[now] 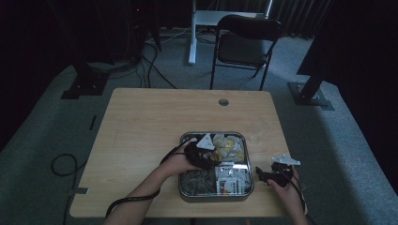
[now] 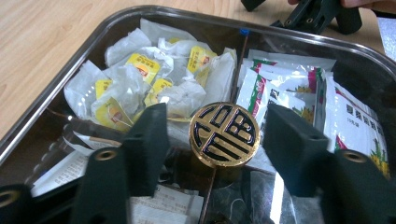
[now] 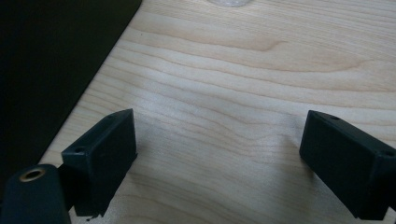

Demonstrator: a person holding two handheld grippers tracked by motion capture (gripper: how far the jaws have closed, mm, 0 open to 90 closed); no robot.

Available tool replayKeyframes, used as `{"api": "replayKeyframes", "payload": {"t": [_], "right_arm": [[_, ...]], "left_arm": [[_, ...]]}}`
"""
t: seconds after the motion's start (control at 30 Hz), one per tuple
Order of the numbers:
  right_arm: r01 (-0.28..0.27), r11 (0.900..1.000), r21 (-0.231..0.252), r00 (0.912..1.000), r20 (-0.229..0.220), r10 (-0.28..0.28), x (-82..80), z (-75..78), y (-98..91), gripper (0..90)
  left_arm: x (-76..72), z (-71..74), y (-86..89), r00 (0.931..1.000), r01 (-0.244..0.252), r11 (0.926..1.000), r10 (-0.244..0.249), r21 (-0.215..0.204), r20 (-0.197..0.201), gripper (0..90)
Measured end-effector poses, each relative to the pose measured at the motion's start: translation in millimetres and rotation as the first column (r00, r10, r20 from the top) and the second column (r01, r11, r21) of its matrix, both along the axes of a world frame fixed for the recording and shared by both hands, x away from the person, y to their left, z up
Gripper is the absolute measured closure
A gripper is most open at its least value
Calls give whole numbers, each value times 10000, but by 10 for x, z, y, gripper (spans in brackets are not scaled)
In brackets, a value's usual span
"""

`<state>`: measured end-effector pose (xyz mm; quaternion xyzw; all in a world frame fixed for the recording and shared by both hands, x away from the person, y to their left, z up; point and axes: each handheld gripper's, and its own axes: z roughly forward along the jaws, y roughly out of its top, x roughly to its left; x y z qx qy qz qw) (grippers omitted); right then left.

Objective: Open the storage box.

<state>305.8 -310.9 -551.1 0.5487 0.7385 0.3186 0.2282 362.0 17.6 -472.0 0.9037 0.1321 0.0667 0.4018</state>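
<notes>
Nearest us, both forearms enter from the bottom edge. Right gripper [image 1: 277, 172] sits just off the tray's right side, low over the bare wooden surface [image 3: 243, 70]; its jaws are wide with nothing between. Left gripper [image 1: 202, 154] is in over the metal tray [image 2: 42, 116], jaws part-closed. In the left gripper view we see the round gold-and-black lid [image 2: 224, 134] between the jaws, a gap on each side, pads not pressing it. It stands mid-tray at the divider wire. Behind it: white-and-yellow tea bags [image 2: 149, 77] one side, green-printed sachets [image 2: 299, 102] the other. Farther back, a black chair [image 1: 245, 42] on the carpet.
</notes>
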Motion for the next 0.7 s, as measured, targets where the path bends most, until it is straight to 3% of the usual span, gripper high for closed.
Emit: {"api": "replayKeyframes", "payload": {"t": [0.23, 0.37, 0.47, 0.7], "right_arm": [[-3, 10000, -7, 10000, 2, 3, 0, 0, 0, 102], [2, 10000, 4, 10000, -4, -2, 0, 0, 0, 102], [3, 10000, 3, 10000, -5, -3, 0, 0, 0, 102], [1, 10000, 3, 10000, -5, -1, 0, 0, 0, 102]], "left_arm": [[37, -44, -27, 9993, 14, 9999, -10, 99, -384, 481], [38, -50, -39, 9992, 59, 10000, -56, 77, -384, 502], [17, -50, -56, 9991, 180, 9998, -179, 31, -397, 581], [1, -33, -45, 9992, 105, 9999, -105, -25, -398, 589]]}}
